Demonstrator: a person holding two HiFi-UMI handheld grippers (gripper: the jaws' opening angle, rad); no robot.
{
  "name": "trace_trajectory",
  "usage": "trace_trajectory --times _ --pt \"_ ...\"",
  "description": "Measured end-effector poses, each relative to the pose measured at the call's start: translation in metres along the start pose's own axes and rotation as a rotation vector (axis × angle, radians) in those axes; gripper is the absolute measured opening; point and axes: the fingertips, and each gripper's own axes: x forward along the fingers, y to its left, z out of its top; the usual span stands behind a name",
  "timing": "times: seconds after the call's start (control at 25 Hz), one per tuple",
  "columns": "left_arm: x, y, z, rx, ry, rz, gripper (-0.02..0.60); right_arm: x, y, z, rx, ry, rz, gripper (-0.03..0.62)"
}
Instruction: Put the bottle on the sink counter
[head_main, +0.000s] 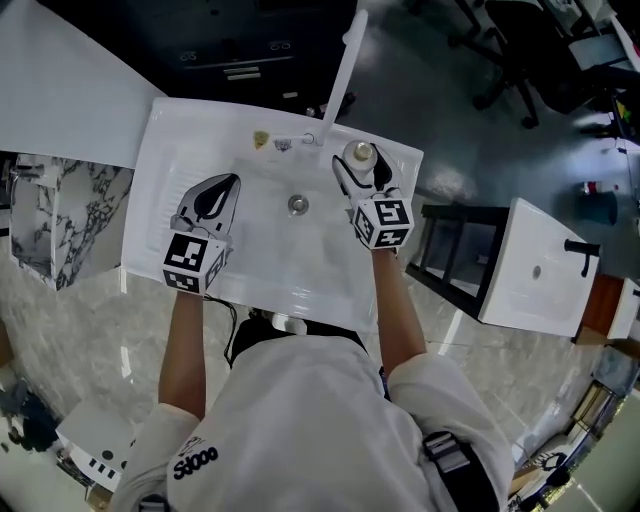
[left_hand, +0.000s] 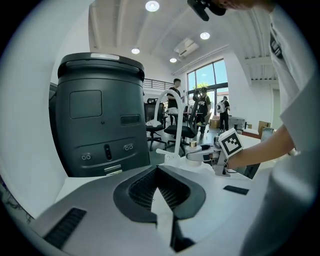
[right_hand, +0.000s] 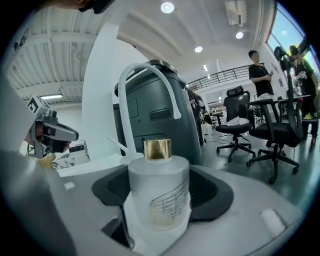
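Right gripper (right_hand: 160, 186): jaws spread to the bottle's width and clamped on either side of the bottle (right_hand: 159, 192). The bottle was frosted glass with a gold cap, upright, with a faint line pattern on its side. In the head view this gripper (head_main: 362, 172) reached over the back right part of the sink (head_main: 160, 150). The bottle (head_main: 359, 153) sat at the sink counter (head_main: 405, 165), just right of the base of the faucet (head_main: 340, 80). Whether its base touched the counter could not be told.

Left gripper (left_hand: 159, 172): jaws closed tip to tip, nothing between them. In the head view it (head_main: 212, 198) hung over the left side of the basin, well apart from the bottle, with the drain (head_main: 297, 204) between the two grippers. Its marker cube (head_main: 193, 262) faced the camera, as did the right one's (head_main: 382, 222).

Beyond the jaws, the white arched faucet (right_hand: 145, 75) stood just behind the bottle. A large dark grey cabinet (left_hand: 102, 115) stood past the sink's back edge. Office chairs (right_hand: 272, 135) and standing persons were seen farther off.
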Motion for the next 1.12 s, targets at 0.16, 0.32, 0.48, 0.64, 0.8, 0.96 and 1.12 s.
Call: trace_trajectory --times 0.16,0.32,0.48,0.64,0.8,0.96,1.12 --pt "0.002 0.005 -0.007 -0.012 0.014 0.017 0.000 0.010 0.000 -0.012 -0.019 0.024 0.022 0.344" --pt "0.004 0.010 -0.012 -0.024 0.020 0.030 0.000 0.019 -0.002 -0.025 -0.042 0.061 0.018 0.344" --pt "0.002 0.019 -0.016 -0.039 0.026 0.056 0.000 0.025 -0.002 -0.037 -0.066 0.098 0.012 0.344" --pt "0.002 0.022 -0.019 -0.040 0.036 0.066 0.000 0.026 -0.006 -0.044 -0.060 0.111 0.005 0.344" --pt "0.003 0.024 -0.022 -0.043 0.041 0.066 0.000 0.030 -0.006 -0.044 -0.064 0.098 0.004 0.345" --pt "0.006 0.022 -0.024 -0.044 0.046 0.059 0.000 0.029 -0.006 -0.047 -0.075 0.100 -0.004 0.345" --pt "0.009 0.022 -0.022 -0.050 0.047 0.051 0.000 0.029 -0.007 -0.049 -0.089 0.118 -0.011 0.345"
